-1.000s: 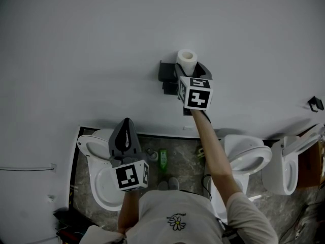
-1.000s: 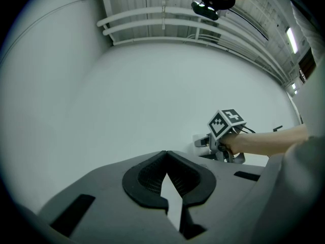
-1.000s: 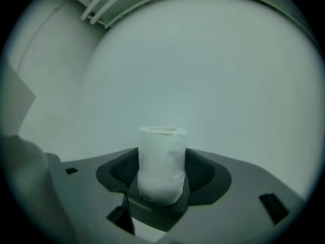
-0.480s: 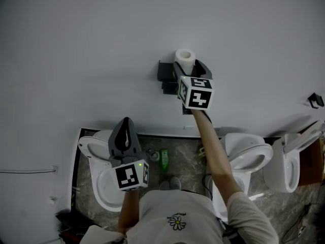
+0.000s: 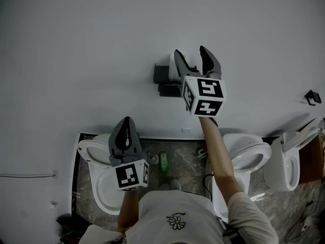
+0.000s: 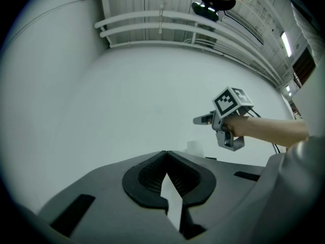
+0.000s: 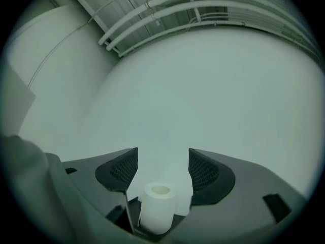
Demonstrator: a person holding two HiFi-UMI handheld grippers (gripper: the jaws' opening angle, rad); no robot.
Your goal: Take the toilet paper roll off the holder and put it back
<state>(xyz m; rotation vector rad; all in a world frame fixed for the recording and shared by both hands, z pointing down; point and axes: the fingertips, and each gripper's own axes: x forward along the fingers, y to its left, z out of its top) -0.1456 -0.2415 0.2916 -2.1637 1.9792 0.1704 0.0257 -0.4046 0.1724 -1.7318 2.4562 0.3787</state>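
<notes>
White paper, upright: toilet paper roll on the dark holder against the pale wall, hollow core facing up. Low between the fingers of the right gripper, touching neither pad (with bare wall on both sides of it in the right gripper view). Those fingers spread wide, holding nothing, raised nearer the roll's top than its body. Left gripper down by the waist, fingers pressed together on nothing, well apart from the holder, seen against a toilet on the floor below.

Hard to judge from this alone whether lifting is yet to come or the return is already made. Several ways to spoil a grasp from here:

- Closing at this height: likely a pinch on the top rim only, then crushed or slipping paper.
- Coming down off-centre: a finger knocked into the holder, or the roll pushed sideways off its seat.
- Pulling at a slant: probably a core bound on whatever peg may stand inside it (hidden here).
- Squeezing too lightly: a dropped roll, with nothing under the holder but floor and open toilet bowls, so perhaps a wet one.

Safer, probably, to lower squarely around the roll's middle before squeezing, then lift straight up.
</notes>
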